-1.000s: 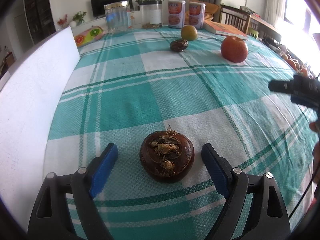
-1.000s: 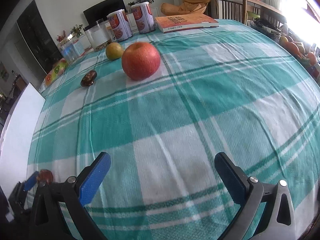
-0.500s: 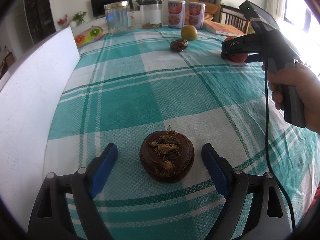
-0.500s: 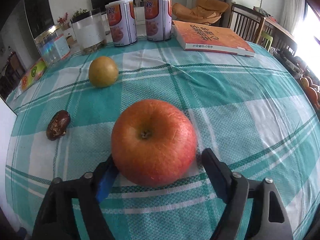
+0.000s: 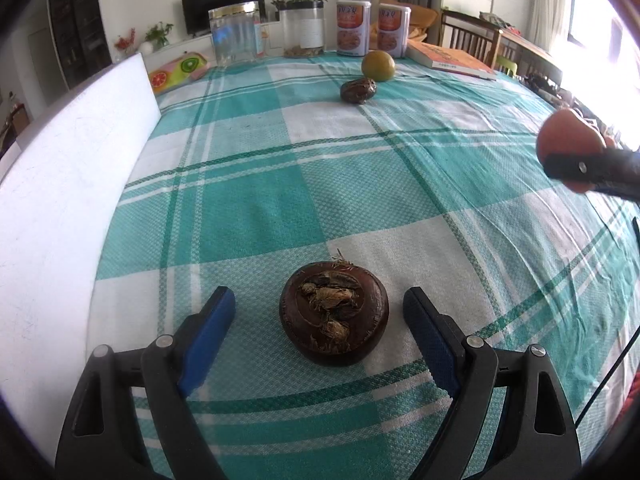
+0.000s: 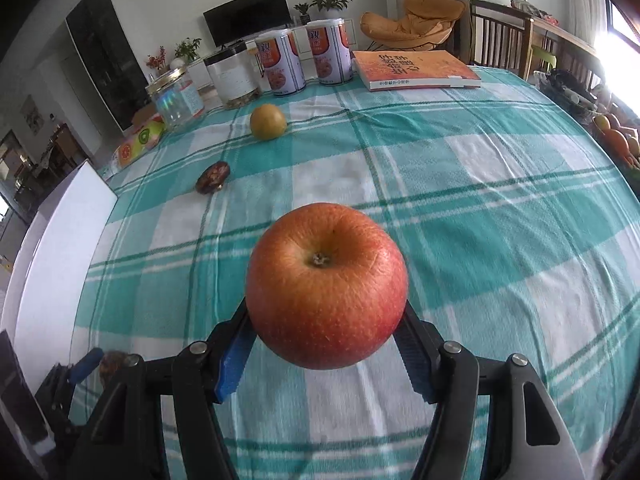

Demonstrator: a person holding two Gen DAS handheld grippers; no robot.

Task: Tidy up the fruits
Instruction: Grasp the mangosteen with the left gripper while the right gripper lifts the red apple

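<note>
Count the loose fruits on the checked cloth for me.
4. A red apple in the right gripper, a dark brown fruit between the open left gripper's fingers, a yellow fruit and a dark date-like one farther back. Others may be out of frame.

The left gripper (image 5: 319,332) had two black plastic arms with triangular cut-outs, each carrying a silver round-headed screw near the knuckle and another further back. Blue ribbed pads (image 5: 208,334) lined the inner faces of its fingers, the one at 3 o'clock darker and serrated along its edge. A thin black cable (image 5: 612,368) ran along the frame's 4 o'clock side. The right gripper (image 6: 326,350) was built alike: black arms, silver screws, blue pads (image 6: 234,364).
</note>
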